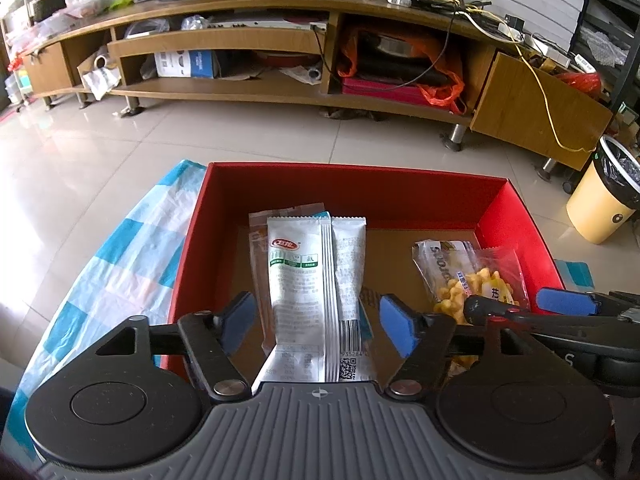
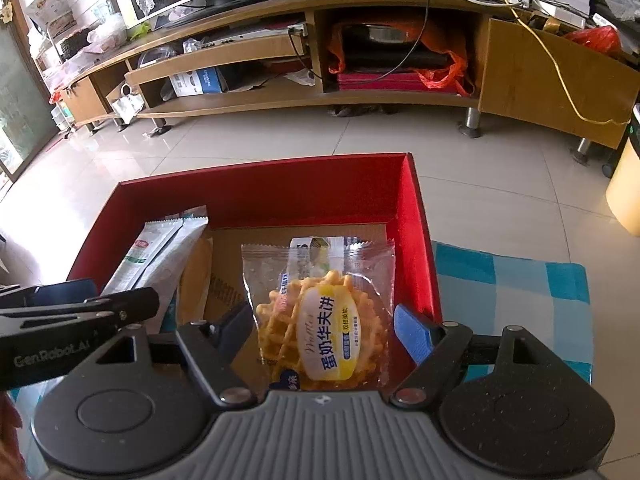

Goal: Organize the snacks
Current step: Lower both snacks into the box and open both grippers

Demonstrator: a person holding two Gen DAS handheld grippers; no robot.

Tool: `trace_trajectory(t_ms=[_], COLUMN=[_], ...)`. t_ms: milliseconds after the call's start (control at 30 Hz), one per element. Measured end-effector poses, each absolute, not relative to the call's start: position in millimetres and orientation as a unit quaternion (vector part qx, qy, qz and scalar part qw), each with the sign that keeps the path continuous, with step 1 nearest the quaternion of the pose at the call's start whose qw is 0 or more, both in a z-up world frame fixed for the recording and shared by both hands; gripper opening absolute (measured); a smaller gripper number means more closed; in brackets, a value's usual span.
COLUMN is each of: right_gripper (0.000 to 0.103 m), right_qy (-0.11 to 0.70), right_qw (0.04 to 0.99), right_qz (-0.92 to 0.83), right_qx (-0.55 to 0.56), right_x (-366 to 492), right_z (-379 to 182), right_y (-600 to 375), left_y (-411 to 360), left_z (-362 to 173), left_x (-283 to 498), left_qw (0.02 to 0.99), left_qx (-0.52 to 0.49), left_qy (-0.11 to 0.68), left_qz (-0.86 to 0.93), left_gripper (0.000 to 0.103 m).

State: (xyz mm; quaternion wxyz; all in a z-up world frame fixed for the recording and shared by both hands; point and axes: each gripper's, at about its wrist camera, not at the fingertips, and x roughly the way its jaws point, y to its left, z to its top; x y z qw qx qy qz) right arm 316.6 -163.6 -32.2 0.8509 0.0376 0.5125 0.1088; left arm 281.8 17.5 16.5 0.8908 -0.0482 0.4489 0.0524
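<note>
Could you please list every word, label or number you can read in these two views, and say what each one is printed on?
"蛋奶华夫饼": yellow oval label on the waffle packet.
"Gen.Robot.AI": side of the left gripper, seen from the right wrist.
White sachet: red logo, green boxes, fine print and barcode digits too small to read.
Blue-and-white carton on the TV stand: blurred.

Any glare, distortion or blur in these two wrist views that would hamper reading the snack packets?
Left wrist: fisheye bends the TV stand; window glare on the floor tiles; white packet sharp. Right wrist: same curvature; waffle packet label legible; floor tiles glare at left.
</note>
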Motion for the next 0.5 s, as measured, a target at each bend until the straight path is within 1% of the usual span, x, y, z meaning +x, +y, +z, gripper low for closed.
trace_trajectory(t_ms=[133,500], right_gripper=[0.078,0.080], right_qy=[0.509,0.491], right_qw=[0.853,0.863], right_qz=[0.106,0.110], right_qx=[0.040,0.044], right_x=[315.6,307.5], right_z=[-29.2,-9.6], right_y=[-165.0,-164.5], left_y=[19.2,29.3], left_z=[19.5,35.2], left_x=[281.1,271.7], left_qw=[0.892,0.899], left_qx=[-0.053,-0.076], left_qy=[0.445,0.428], left_qz=[0.054,0.057], left_gripper=[0.085,0.089])
